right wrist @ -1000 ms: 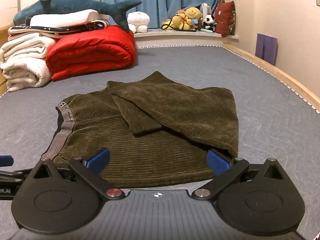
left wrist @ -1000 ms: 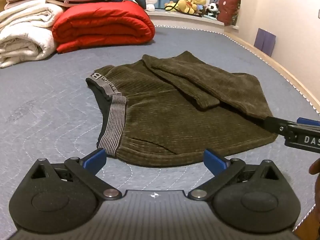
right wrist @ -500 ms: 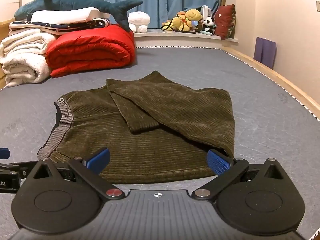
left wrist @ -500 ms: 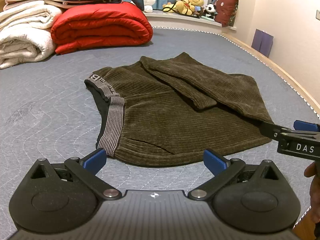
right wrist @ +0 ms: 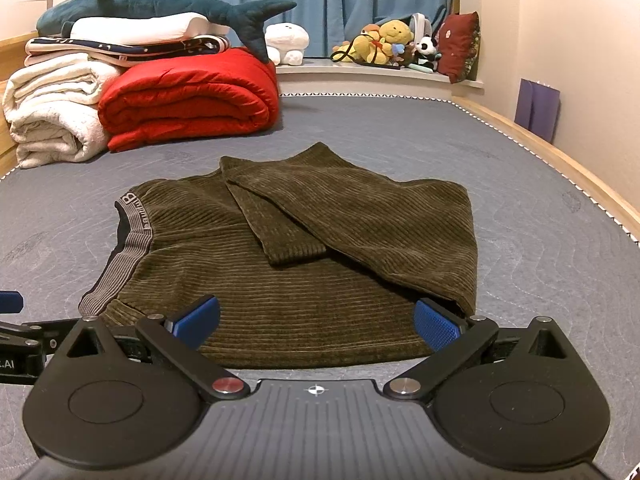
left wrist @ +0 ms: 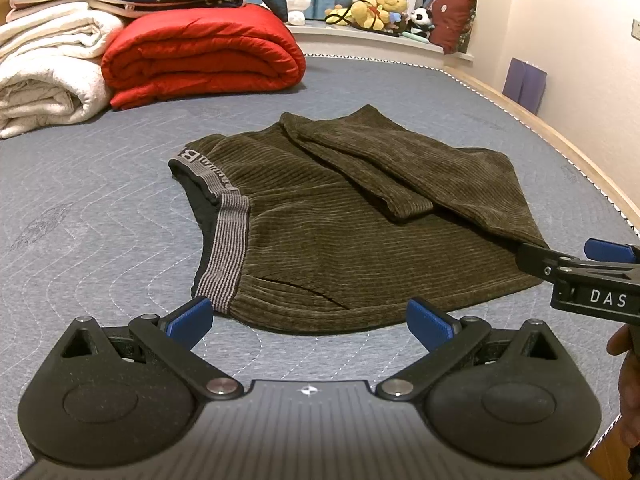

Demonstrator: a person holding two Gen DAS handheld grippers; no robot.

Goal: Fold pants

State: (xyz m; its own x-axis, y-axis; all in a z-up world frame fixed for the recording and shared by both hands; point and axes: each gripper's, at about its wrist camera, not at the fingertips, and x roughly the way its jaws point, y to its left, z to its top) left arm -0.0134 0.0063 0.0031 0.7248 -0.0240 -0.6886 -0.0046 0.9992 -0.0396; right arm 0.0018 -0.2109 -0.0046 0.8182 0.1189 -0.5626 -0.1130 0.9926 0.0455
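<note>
On the grey mattress (left wrist: 100, 216) both grippers gape empty at 6 o'clock of half-folded corduroy pants (left wrist: 340, 240); left gripper (left wrist: 310, 320), right gripper (right wrist: 316, 322); next, probably grab the near hem

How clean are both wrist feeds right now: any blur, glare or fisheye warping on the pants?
Left wrist view: pants sharp, corduroy ribs legible, no glare; bed edge bows from fisheye. Right wrist view: equally sharp, warm even light, soft shadow under the folded leg; corners vignette dark.

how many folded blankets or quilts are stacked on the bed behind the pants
3 at least: a red quilt, a white blanket to its left, and a dark patterned one on top. Others may be hidden.
</note>
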